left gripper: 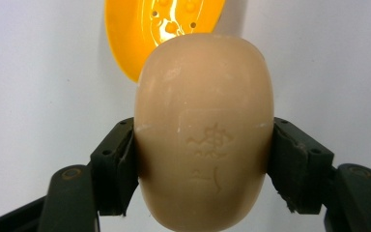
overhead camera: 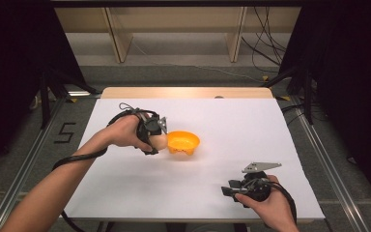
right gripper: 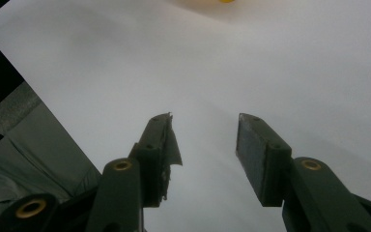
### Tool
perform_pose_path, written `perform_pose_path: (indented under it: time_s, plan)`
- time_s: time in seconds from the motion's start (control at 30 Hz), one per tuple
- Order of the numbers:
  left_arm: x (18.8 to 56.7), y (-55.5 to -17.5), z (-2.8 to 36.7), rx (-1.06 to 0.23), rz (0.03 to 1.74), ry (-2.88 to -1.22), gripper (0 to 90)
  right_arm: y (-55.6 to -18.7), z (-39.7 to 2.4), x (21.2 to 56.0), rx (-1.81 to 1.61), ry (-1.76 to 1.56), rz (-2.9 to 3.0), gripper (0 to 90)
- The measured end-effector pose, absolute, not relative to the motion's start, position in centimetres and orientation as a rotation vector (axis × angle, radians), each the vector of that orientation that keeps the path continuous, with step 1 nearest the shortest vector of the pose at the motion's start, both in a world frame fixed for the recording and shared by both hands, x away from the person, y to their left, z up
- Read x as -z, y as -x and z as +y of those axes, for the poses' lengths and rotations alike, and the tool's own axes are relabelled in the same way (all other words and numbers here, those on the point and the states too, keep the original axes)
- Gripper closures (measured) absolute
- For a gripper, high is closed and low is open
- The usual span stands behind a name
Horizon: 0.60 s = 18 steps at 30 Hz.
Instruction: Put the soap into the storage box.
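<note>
A tan oval bar of soap (left gripper: 204, 130) with embossed characters is clamped between the two black jaws of my left gripper (left gripper: 204, 159). In the high view the left gripper (overhead camera: 158, 137) holds the soap (overhead camera: 159, 141) just left of an orange soap dish (overhead camera: 183, 142) on the white table. The dish (left gripper: 162, 29) has drain holes and lies just beyond the soap in the left gripper view. My right gripper (overhead camera: 228, 190) rests near the table's front right edge. Its jaws stand apart with nothing between them (right gripper: 204, 145).
The white table sheet (overhead camera: 232, 125) spreads wide around the dish. A wooden table edge (overhead camera: 188, 92) runs along the back, with shelving legs and cables on the floor behind. The sheet's edge and grey floor (right gripper: 24, 140) lie at the left of the right gripper view.
</note>
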<state>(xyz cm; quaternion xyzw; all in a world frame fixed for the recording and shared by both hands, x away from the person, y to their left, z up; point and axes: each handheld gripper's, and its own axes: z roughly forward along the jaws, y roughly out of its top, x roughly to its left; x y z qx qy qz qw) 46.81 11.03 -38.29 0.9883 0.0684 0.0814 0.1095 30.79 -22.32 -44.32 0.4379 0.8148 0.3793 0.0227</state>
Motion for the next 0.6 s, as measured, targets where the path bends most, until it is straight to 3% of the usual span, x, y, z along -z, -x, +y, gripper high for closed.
perform_pose_path:
  time_s: [0.6]
  plan:
    - [37.98, -47.03, 10.18, -0.250, 0.173, -2.860, 32.7, -30.78, -22.37, 44.31, -1.186, -1.350, 2.524, 56.7]
